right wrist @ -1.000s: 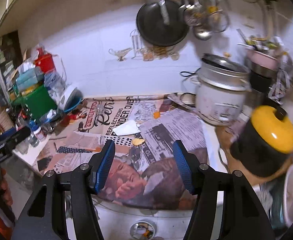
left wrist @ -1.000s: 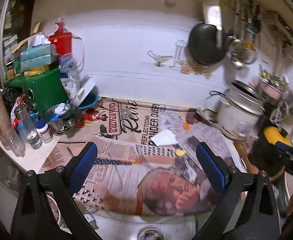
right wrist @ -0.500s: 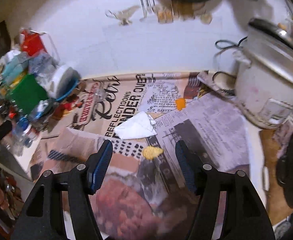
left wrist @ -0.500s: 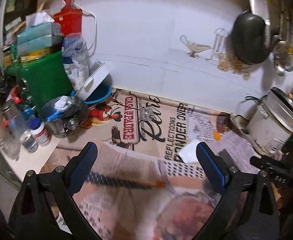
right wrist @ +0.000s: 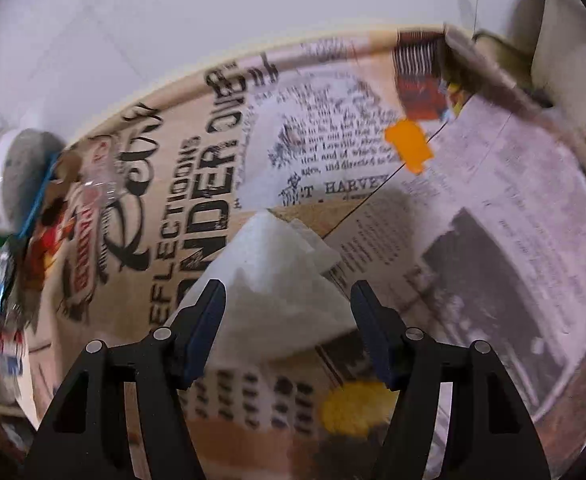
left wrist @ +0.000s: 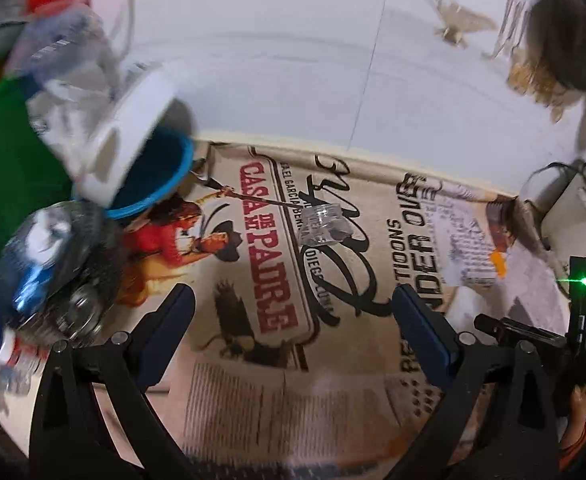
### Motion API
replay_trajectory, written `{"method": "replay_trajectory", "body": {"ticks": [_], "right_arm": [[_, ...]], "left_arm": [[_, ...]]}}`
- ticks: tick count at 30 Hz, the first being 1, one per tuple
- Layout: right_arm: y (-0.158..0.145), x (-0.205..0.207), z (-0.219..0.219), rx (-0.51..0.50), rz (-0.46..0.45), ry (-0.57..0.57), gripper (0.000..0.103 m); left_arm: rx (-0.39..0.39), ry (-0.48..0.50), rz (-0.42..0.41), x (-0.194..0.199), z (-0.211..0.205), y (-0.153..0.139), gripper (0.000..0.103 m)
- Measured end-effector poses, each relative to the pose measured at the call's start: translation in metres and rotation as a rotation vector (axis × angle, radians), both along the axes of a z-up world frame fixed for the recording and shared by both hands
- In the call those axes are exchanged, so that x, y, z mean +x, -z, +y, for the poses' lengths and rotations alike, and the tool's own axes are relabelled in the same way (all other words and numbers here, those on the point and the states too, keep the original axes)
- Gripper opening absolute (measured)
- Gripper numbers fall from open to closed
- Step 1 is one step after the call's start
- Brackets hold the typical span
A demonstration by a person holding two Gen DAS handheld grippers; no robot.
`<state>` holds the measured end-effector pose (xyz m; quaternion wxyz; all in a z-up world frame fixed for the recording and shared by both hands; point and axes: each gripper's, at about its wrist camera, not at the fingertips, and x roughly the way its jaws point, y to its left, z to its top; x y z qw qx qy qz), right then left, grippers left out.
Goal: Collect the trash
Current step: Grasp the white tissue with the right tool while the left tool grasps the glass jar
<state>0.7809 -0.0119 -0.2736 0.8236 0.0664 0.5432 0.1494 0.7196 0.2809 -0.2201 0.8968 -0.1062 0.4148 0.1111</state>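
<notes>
Both claws have descended toward the newspaper-covered tabletop (right wrist: pixel 493 240). Right claw (right wrist: pixel 289 320), half-wide, now straddles the crumpled tissue (right wrist: pixel 277 280); left claw (left wrist: pixel 293 336), wide, empty, approaches the clear plastic cup (left wrist: pixel 325 226).

Home kitchen, newspaper-lined counter (left wrist: pixel 253 400), rice cooker (left wrist: pixel 581 204), dark pan (left wrist: pixel 569 40) hung on white wall

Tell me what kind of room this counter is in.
Most likely a home kitchen: a white rice cooker with its cord stands at the counter's end, a dark pan hangs on the white wall, and newspaper sheets cover the worktop.
</notes>
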Motion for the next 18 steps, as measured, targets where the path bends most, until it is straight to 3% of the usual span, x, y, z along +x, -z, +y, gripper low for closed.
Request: {"method": "replay_trajectory", "body": {"ticks": [6,11,15,18], "right_arm": [[0.007,-0.003,0.025,-0.095,-0.017,-0.054,0.048],[0.006,-0.007,0.037,-0.126,-0.058,-0.108,0.018],[0.005,-0.004,0.037,-0.106,-0.056,-0.113,0.012],[0.001,-0.003,0.034,-0.072,-0.055,-0.097,0.01]], "left_arm": [[-0.027,0.026,0.032,0.053,0.012,0.031,0.099],[-0.065,0.023,0.053,0.09,0.016,0.054,0.099],[-0.07,0.022,0.064,0.115,0.014,0.07,0.099],[-0.077,0.037,0.087,0.129,0.01,0.081,0.092]]}}
